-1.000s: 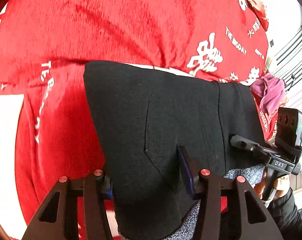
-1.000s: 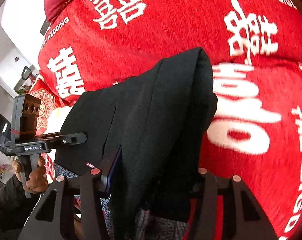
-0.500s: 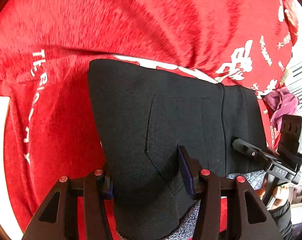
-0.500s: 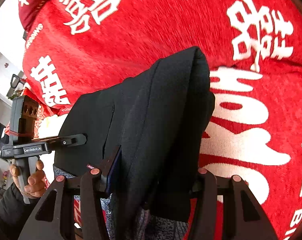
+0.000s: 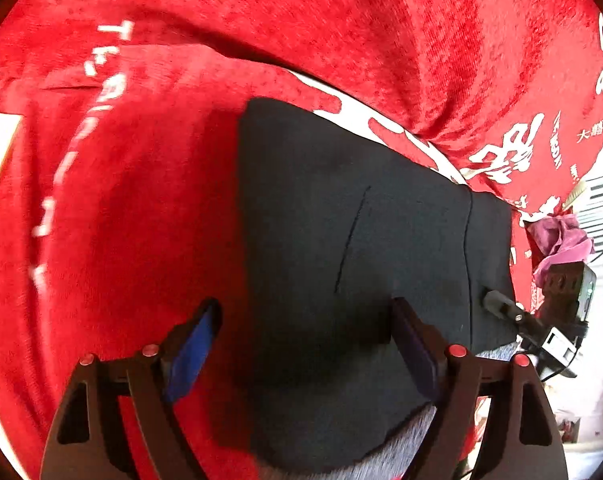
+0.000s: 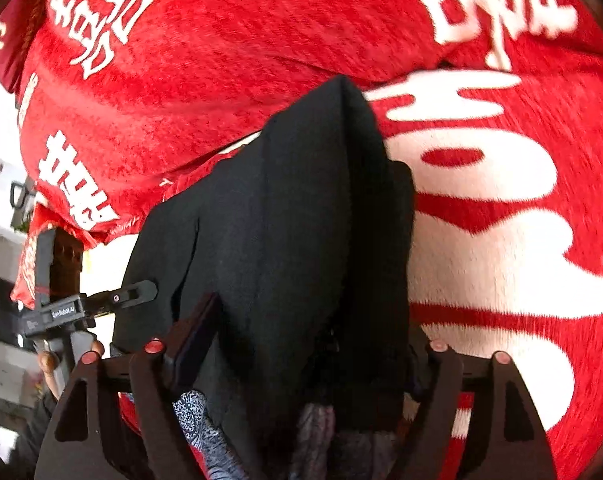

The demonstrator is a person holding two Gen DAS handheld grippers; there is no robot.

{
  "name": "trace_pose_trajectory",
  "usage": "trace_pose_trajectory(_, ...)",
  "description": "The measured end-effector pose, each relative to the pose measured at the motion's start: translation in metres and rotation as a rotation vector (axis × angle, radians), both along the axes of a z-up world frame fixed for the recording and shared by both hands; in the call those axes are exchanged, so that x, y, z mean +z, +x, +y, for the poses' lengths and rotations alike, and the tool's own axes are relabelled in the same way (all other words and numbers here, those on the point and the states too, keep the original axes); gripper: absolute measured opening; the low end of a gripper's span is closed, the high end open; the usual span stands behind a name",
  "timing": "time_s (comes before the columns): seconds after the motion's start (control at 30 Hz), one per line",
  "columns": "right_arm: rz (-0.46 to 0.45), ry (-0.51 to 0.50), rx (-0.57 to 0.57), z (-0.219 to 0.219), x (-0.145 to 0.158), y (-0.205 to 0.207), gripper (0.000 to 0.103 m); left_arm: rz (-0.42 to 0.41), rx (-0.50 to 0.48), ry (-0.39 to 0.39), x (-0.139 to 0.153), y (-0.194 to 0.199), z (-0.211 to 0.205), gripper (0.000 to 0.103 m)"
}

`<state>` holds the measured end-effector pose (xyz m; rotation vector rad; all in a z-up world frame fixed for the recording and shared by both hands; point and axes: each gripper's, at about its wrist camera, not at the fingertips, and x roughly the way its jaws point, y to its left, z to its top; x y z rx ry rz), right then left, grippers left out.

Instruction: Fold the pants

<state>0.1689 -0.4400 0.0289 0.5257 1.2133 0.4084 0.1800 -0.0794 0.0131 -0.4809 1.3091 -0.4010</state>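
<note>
The left tool (image 5: 305,344) had its jaws opening, the blue pad on the left finger (image 5: 191,354) clear of the cloth and over the red cover, the other finger against the dark fabric, so the grip looked released. The right tool (image 6: 313,340) was likewise opening; its left finger stood just off the cloth, while its right finger was hidden behind the hanging fold, so whether that side touched could not be told. Between and ahead of both tools lay the 1 pair of black, thick-knit pants (image 5: 353,240), folded into a compact block with a grey lining showing at the near edge, resting on the red plush bed cover printed with white characters (image 5: 341,32). The block's long axis ran across from 1 tool to the other, so each tool sat at its own end of the near edge, neither clearly nearer to the middle. In the right wrist view the end of the pants (image 6: 301,220) rose in a ridge, suggesting that side had not yet settled flat. Judged from this, the coming move would be to draw both tools back off the near edge. Counted: 2 tools, 1 pair of pants, 1 bed cover, and 1 pink crumpled cloth (image 5: 557,236) beyond the far right corner.
</note>
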Motion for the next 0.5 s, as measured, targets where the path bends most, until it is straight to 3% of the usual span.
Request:
trace_pose_trajectory(0.13, -0.017, -0.045, -0.057, -0.016, 0.02, -0.018, 0.082, -0.116, 0.067, 0.129, 0.037, -0.03, 0.022, 0.086)
trace_pose_trajectory(0.23, -0.185, -0.163, -0.094, -0.017, 0.06, -0.054, 0.086, -0.202, 0.07, 0.107, 0.065, -0.059, 0.018, 0.086)
trace_pose_trajectory(0.3, -0.331, -0.24, -0.041, 0.0, 0.083, -0.083, 0.094, -0.238, 0.022, 0.089, 0.073, -0.075, 0.0, 0.086)
trace_pose_trajectory(0.37, -0.446, -0.291, 0.075, 0.028, 0.093, -0.11, 0.094, -0.281, -0.035, 0.108, 0.076, -0.087, -0.024, 0.086)
trace_pose_trajectory(0.43, -0.509, -0.351, 0.179, 0.056, 0.091, -0.125, 0.094, -0.284, -0.089, 0.117, 0.066, -0.093, -0.044, 0.086)
trace_pose_trajectory(0.5, -0.501, -0.373, 0.234, 0.069, 0.079, -0.127, 0.094, -0.249, -0.098, 0.138, 0.053, -0.091, -0.051, 0.086)
